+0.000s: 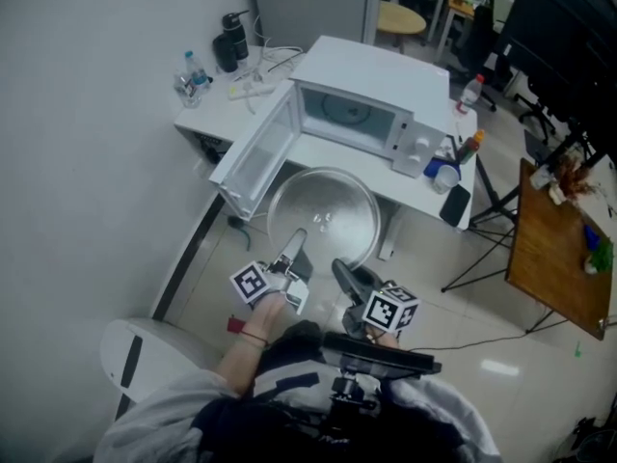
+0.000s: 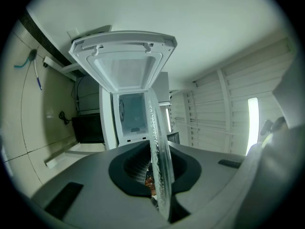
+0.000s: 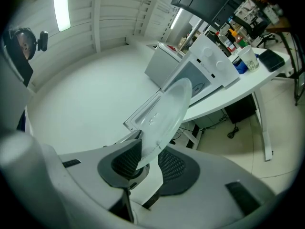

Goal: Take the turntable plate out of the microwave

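Field notes: plate extraction

- Microwave (image 1: 357,119) sits on the white table (image 1: 424,196), its door (image 1: 253,157) swung wide to the left, its cavity bare of the plate
- Turntable plate (image 1: 323,210) is out of the cavity, in the air just near of the table's front edge and over the floor, roughly level, right of the door
- Left gripper (image 1: 292,249): jaws narrow, clamped on the plate's near-left rim; in the left gripper view the glass edge runs straight up from between the pads
- Right gripper (image 1: 344,276): jaws about half wide, with the near rim passing between them at a slant; the glass lies against both pads, so I read it as a grip, though a skewed one and looser-looking than the left

Judgement on the step in hand (carrying the plate clear):
- Both holds sit close together on the near rim, so the far half of the glass hangs unsupported; keep the plate level and move slowly so that it does not lever out of the pads
- Move both hands as one; any twist between them would load the rim
- The left hold seems the surer; treat the right as a steadying support
- Stay clear of the door's near corner on the left
- Set it down flat on a free surface, far edge first, before easing either pair of jaws
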The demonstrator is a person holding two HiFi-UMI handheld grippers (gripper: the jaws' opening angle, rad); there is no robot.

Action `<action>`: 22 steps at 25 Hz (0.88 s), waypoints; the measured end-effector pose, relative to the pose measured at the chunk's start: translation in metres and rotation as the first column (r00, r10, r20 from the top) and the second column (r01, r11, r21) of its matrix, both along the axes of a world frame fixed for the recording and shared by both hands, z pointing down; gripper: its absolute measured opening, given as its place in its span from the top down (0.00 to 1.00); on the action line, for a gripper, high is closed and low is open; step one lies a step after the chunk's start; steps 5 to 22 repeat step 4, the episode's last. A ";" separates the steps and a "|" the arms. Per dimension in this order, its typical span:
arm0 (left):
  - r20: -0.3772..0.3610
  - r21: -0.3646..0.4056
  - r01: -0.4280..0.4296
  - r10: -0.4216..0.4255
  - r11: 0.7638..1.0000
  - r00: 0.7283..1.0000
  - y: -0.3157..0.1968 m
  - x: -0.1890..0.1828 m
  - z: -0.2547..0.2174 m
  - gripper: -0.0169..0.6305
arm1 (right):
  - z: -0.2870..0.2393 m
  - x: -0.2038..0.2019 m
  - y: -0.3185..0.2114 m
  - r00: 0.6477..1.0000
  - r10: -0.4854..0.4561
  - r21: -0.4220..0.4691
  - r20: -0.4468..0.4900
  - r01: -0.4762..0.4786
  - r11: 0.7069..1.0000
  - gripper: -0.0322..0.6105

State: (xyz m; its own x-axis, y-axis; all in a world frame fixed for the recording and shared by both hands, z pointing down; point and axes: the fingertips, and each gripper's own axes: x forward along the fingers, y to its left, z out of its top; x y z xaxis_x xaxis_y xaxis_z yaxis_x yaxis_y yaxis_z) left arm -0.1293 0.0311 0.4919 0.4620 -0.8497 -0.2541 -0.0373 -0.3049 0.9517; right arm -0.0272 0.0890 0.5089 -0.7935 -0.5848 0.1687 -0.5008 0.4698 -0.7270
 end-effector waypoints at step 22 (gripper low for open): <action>0.011 -0.007 -0.007 0.007 1.000 1.000 0.006 0.000 0.002 0.95 | 0.003 0.001 0.007 1.000 0.007 -0.006 0.000 -0.007 1.000 0.77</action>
